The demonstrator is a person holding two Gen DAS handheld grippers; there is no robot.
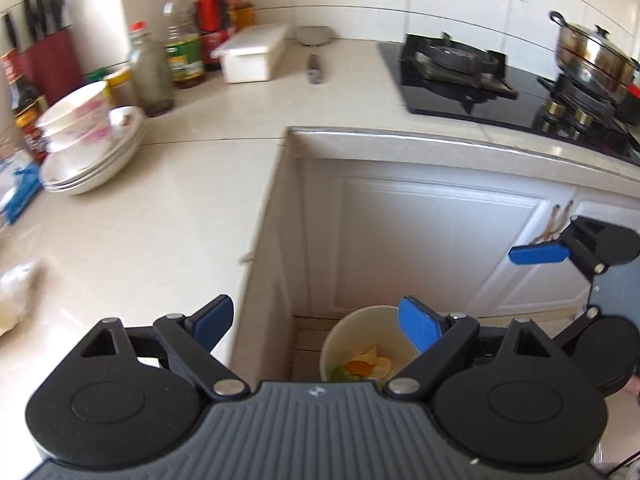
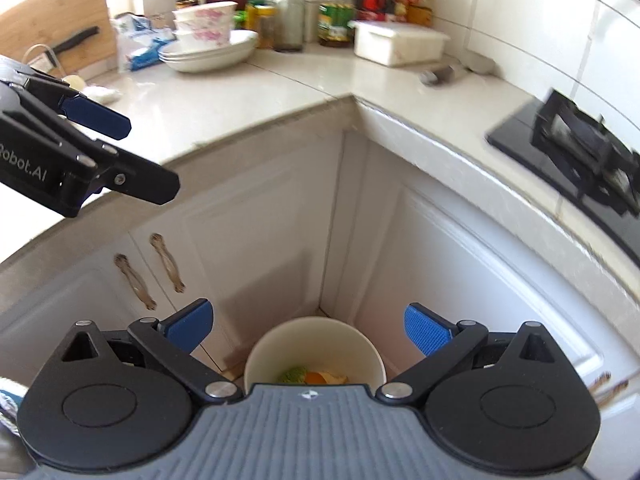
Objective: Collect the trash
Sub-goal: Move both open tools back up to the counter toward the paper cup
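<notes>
The left gripper (image 1: 316,330) is seen with its fingers (image 1: 420,330) spread wide and nothing held between them; the right gripper (image 2: 310,330) is likewise released, its blue fingers (image 2: 426,330) well apart and empty. Both are pointed steeply down at a white trash bin (image 2: 316,350) that stands on the floor in the inner corner of the white cabinets (image 2: 248,240). Inside the bin, scraps (image 2: 316,378) of orange, yellow and green can be made out, though what they are cannot be told exactly.

In the right wrist view the left gripper is also seen from the side at the left edge, over the edge of the tabletop (image 2: 224,108). On the tabletop, well apart from the bin, a stack of bowls and plates (image 2: 208,46) is set, with bottles (image 2: 288,12) and a white lidded box (image 2: 398,42) behind it near the tiled wall. A pale, blurred lump (image 1: 16,296) lies at the left edge of the left wrist view. A black hob (image 1: 460,76) is set into the tabletop, and a steel pot (image 1: 592,56) stands on it
</notes>
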